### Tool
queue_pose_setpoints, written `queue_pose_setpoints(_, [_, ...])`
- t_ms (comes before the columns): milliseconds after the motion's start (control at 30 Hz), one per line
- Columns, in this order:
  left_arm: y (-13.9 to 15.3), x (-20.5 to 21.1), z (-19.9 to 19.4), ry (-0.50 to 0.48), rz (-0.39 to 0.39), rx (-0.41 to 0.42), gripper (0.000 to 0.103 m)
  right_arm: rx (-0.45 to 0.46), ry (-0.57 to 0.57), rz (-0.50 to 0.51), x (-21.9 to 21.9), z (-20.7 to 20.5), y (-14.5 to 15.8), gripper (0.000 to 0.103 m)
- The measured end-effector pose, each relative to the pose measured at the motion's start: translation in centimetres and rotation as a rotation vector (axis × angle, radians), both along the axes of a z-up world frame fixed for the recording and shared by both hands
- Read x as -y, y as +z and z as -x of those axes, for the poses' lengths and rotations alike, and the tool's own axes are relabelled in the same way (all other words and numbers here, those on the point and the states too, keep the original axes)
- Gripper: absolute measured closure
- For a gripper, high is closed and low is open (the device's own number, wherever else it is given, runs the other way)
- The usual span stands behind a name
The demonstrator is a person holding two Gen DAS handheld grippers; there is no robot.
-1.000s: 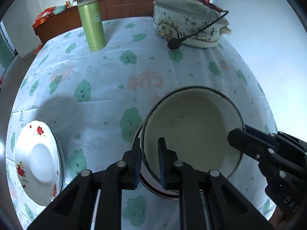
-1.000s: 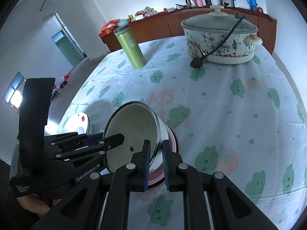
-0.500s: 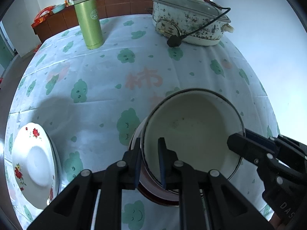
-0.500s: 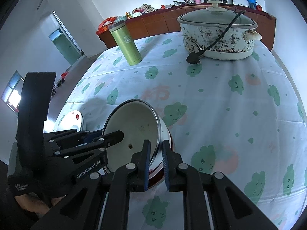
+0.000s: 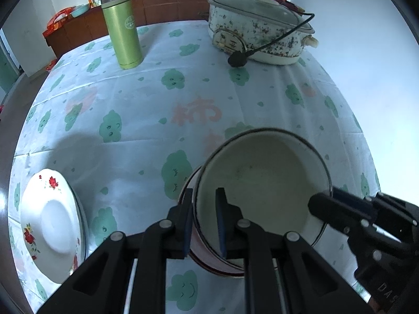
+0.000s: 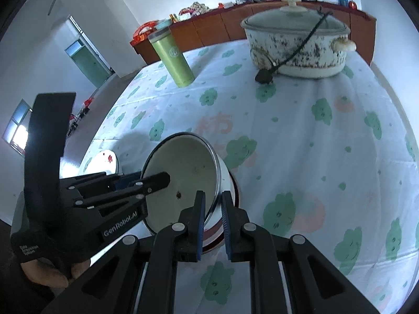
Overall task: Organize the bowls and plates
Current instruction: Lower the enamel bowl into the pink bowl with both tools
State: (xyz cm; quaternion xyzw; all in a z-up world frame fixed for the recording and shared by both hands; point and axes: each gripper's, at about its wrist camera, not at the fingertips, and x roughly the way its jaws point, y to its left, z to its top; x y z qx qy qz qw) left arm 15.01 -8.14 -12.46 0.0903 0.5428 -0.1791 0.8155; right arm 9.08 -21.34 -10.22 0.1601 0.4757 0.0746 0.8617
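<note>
A cream enamel bowl [image 5: 264,180] with a dark rim is tilted inside a red-rimmed bowl [image 5: 207,256] on the tablecloth. My left gripper [image 5: 203,219] is shut on its near-left rim. My right gripper [image 6: 212,218] is shut on the opposite rim; it shows in the left wrist view [image 5: 348,217] at the bowl's right. The bowl also shows in the right wrist view [image 6: 183,178]. A white plate with red flowers [image 5: 49,225] sits upside down at the table's left edge, also in the right wrist view [image 6: 102,161].
A green thermos [image 5: 121,30] stands at the back left. A speckled electric pot [image 5: 259,31] with a black cord and plug [image 5: 237,60] stands at the back right. A wooden sideboard [image 6: 262,23] with kettles lies beyond the table.
Both grippers stay shut on the bowl's rim. The bowl has lowered a little and both cameras have dropped, so the thermos and pot appear taller.
</note>
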Motion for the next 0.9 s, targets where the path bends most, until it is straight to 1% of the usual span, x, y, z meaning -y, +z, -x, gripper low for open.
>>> queue_pose_setpoints(233, [-0.8,-0.1,0.1,0.012,-0.046,-0.028,0.089,-0.054,0.013,-0.028,-0.6,0.0,-1.4,0.089])
queue_pose_setpoints(400, [-0.8,0.2,0.4,0.003,-0.072,-0.015,0.089,-0.089,0.010,-0.037,-0.6,0.1,-2.3,0.089])
queue_pose_setpoints(533, [-0.8,0.4,0.4,-0.002,-0.086,-0.003,0.089,-0.092,-0.001,-0.049,-0.5,0.1,-2.4,0.088])
queue_pose_setpoints(667, [-0.9,0.5,0.2,0.000,-0.084,0.004,0.089,-0.095,-0.013,-0.066,-0.4,0.1,-2.4,0.088])
queue_pose_setpoints(900, [-1.1,0.3,-0.1,0.018,-0.098,0.004,0.088,-0.093,-0.033,-0.057,-0.1,0.4,-2.1,0.086])
